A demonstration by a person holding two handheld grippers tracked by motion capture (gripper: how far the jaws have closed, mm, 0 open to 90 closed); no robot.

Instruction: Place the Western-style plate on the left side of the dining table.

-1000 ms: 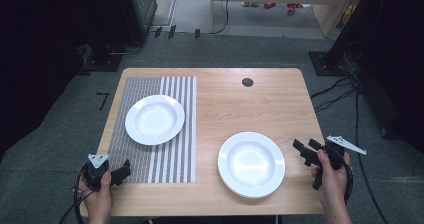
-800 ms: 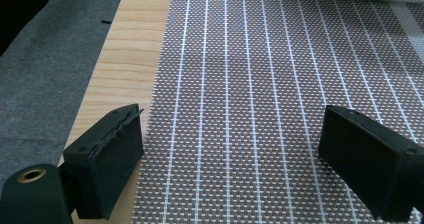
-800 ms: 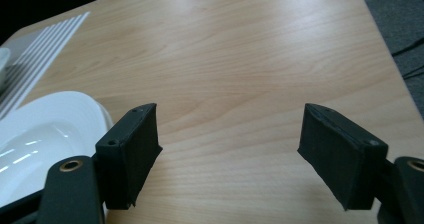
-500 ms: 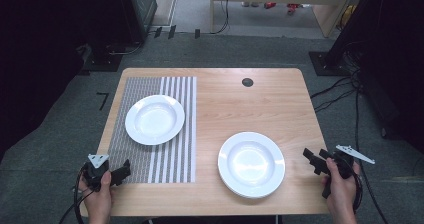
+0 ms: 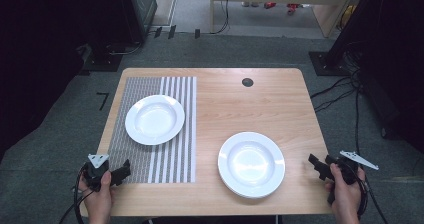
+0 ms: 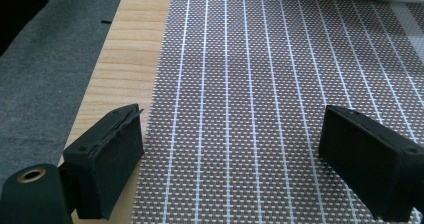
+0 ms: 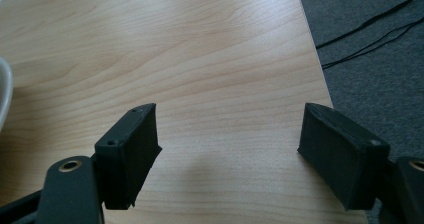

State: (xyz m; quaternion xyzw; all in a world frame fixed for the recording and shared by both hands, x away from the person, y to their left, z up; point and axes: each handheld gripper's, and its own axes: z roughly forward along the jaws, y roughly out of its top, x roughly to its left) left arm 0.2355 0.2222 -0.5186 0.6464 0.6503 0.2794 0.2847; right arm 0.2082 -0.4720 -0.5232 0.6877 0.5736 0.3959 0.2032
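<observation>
A white plate (image 5: 154, 119) rests on the striped woven placemat (image 5: 150, 164) on the table's left half. Another white plate (image 5: 251, 163) lies on the bare wood near the front right; its rim (image 7: 4, 99) edges into the right gripper view. My left gripper (image 5: 122, 171) is open over the mat's near left corner, nothing between its jaws (image 6: 230, 149). My right gripper (image 5: 316, 165) is open at the table's right front edge, to the right of the near plate, with only bare wood between its jaws (image 7: 227, 149).
The wooden table (image 5: 280, 104) has a round black cable hole (image 5: 247, 82) at the back. Cables (image 5: 335, 91) trail over the grey carpet to the right. Dark equipment stands behind the table on both sides.
My right gripper has drawn back toward the near right edge of the table, away from the near plate. The left gripper and both plates have stayed put.
</observation>
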